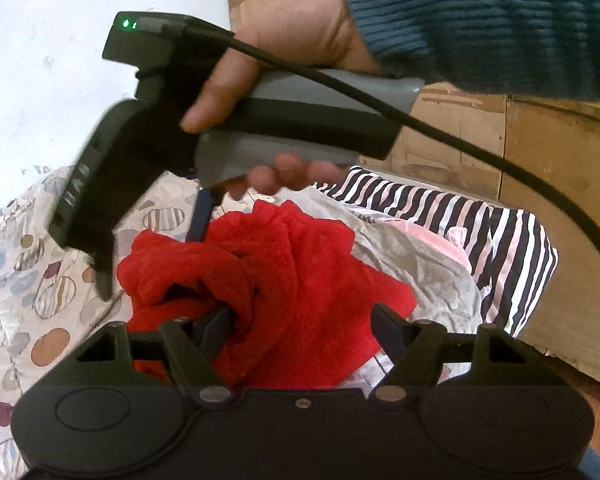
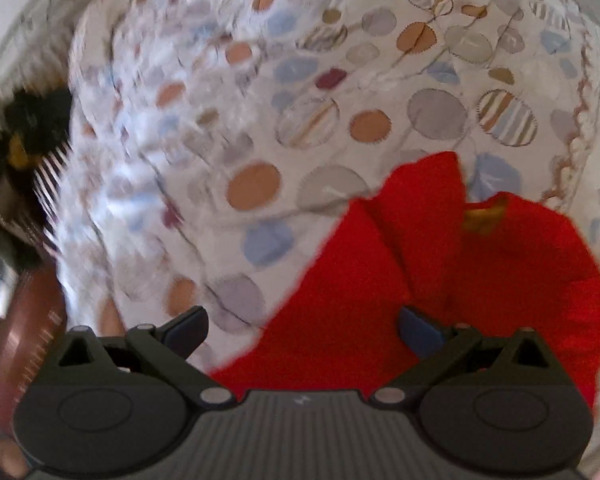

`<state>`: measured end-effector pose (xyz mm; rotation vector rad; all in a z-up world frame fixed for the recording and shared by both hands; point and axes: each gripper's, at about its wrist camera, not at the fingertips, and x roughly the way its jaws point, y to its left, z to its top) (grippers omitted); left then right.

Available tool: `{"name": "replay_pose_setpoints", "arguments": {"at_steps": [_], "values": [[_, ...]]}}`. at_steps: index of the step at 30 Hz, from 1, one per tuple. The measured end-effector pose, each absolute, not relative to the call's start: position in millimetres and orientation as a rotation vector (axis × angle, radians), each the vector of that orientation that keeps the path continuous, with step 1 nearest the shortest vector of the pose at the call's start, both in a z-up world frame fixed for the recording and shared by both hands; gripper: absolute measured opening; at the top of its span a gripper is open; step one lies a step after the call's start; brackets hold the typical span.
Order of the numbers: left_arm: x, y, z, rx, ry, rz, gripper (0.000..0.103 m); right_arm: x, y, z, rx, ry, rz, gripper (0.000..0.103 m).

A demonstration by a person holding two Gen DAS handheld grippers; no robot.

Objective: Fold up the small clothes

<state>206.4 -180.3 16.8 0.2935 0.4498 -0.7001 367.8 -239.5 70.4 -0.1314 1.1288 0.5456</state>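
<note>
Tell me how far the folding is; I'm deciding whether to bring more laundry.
Barely started. No folded item shows. The red garment lies crumpled between the left gripper's open jaws; the right gripper hovers open. The striped garment and grey one wait.

Left wrist view: crumpled garment (image 1: pixel 268 280) at centre on bedspread (image 1: pixel 28 280); striped garment (image 1: pixel 500 240) right of it; cardboard (image 1: pixel 540 160) at right behind.

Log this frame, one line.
left tongs: open, red garment between | right tongs: open, above garment | surface: dotted quilt
</note>
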Motion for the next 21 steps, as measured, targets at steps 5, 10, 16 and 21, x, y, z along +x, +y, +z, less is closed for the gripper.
{"name": "replay_pose_setpoints", "arguments": {"at_steps": [5, 10, 16, 21], "values": [[204, -189, 15, 0.321, 0.443, -0.684, 0.076, 342, -238, 68, -0.274, 1.059, 0.551, 0.080], [200, -194, 14, 0.388, 0.414, -0.696, 0.076, 314, -261, 81, -0.268, 0.933, 0.535, 0.044], [203, -176, 20, 0.390, 0.407, -0.765, 0.076, 274, -330, 75, -0.009, 0.799, 0.440, 0.028], [197, -164, 30, 0.386, 0.362, -0.743, 0.076, 264, -390, 48, 0.304, 0.782, 0.389, 0.028]]}}
